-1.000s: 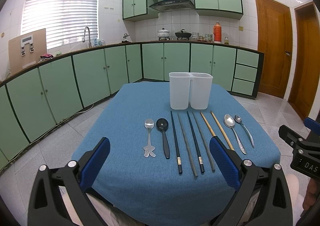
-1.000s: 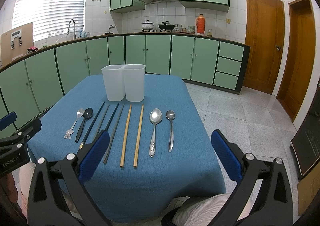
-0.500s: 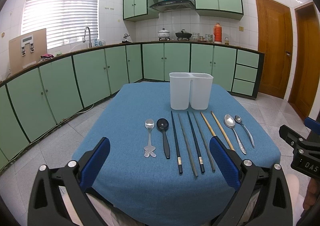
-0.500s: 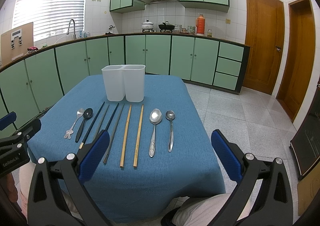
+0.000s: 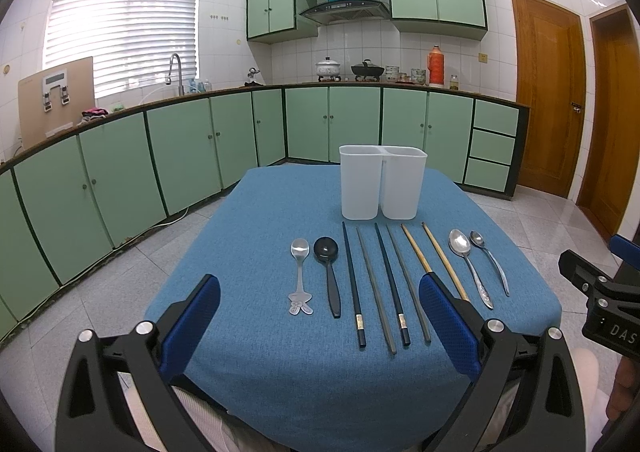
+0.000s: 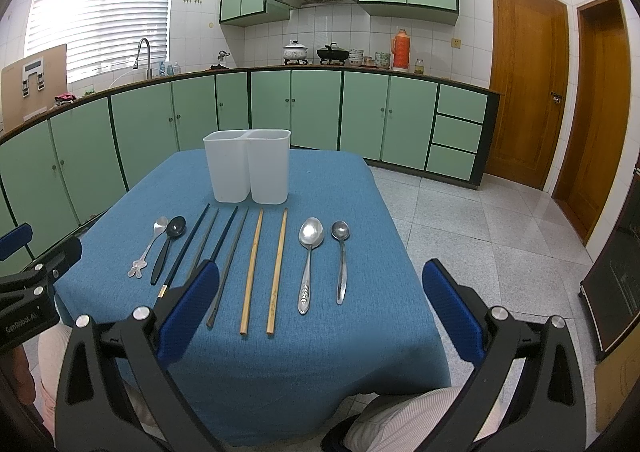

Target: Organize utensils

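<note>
A white two-compartment holder [image 5: 382, 182] [image 6: 248, 170] stands at the far middle of the blue-clothed table [image 5: 260, 212] [image 6: 360, 192]. In front of it lies a row of utensils: a small steel spoon [image 5: 300, 276] [image 6: 150, 246], a black spoon [image 5: 329, 272] [image 6: 168, 248], dark chopsticks [image 5: 352, 280] [image 6: 188, 248], two wooden chopsticks [image 5: 444, 264] [image 6: 264, 268], a large steel spoon [image 5: 470, 266] [image 6: 309, 260] and a smaller one [image 5: 489, 262] [image 6: 341, 258]. My left gripper [image 5: 320, 312] and right gripper [image 6: 320, 300] hover open above the table's near edge, holding nothing.
Green cabinets and a counter with a sink [image 5: 176, 72] run along the left and back walls. Pots [image 5: 328, 66] and an orange flask [image 5: 436, 66] sit on the far counter. Wooden doors [image 6: 524, 92] are at the right. A person's lap shows below the table edge.
</note>
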`<control>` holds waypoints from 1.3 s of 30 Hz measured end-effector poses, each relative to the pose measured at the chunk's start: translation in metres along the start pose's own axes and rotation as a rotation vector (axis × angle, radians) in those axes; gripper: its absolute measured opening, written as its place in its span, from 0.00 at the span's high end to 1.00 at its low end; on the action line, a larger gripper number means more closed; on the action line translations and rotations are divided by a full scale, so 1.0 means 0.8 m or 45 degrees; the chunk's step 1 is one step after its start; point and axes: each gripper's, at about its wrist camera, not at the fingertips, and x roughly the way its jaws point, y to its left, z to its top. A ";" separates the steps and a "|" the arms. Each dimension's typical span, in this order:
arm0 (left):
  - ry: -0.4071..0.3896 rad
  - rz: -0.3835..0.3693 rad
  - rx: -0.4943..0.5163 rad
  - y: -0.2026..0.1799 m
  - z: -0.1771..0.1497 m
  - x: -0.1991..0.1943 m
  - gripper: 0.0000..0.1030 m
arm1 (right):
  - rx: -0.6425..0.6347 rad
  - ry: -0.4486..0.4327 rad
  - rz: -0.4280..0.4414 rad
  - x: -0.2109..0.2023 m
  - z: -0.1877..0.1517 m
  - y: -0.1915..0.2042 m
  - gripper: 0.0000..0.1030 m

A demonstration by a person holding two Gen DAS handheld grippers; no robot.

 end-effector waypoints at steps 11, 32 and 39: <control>-0.001 0.000 -0.001 0.000 0.000 0.000 0.06 | -0.001 -0.002 0.001 0.000 0.001 0.000 0.05; 0.164 0.132 -0.036 0.065 0.031 0.137 0.06 | -0.004 0.028 -0.104 0.110 0.043 -0.030 0.06; 0.304 0.122 -0.030 0.072 0.040 0.209 0.07 | -0.005 0.112 -0.097 0.152 0.053 -0.035 0.25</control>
